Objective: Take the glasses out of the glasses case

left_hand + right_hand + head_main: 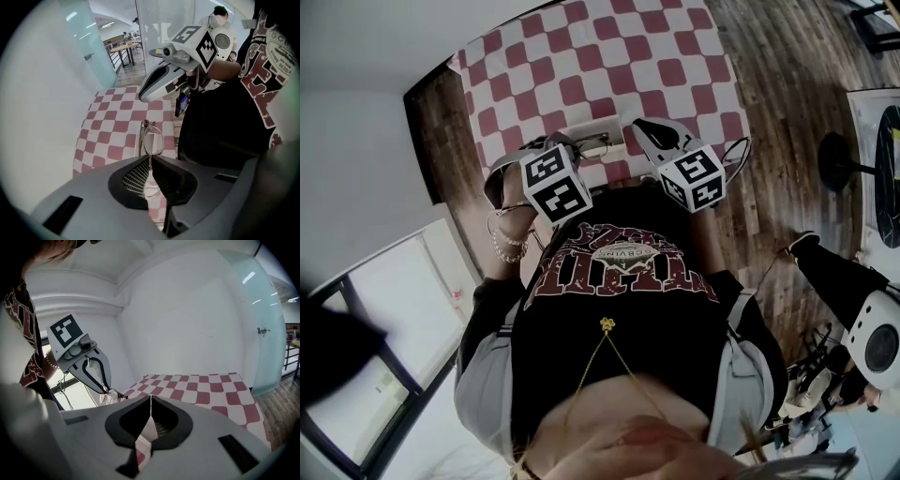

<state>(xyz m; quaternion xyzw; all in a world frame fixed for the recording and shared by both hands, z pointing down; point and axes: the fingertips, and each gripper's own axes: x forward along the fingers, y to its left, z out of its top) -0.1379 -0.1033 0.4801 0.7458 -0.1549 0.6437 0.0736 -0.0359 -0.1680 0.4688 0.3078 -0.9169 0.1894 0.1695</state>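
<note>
Head view, looking down: we hold both tools at the near edge of a red-and-white checked surface. Our left tongs are clamped on the thin wire frame of the glasses, close over the white case. Our right tongs are pressed together, with nothing seen between them.

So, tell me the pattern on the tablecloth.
The tablecloth is red-and-white checked; the head view shows it best.

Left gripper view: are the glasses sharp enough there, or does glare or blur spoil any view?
Left gripper view: glasses sharp against the checked cloth, no glare, corners dark. Head view: strongly bowed, frame half hidden behind the left gripper. Right gripper view: bright window washed out.
</note>
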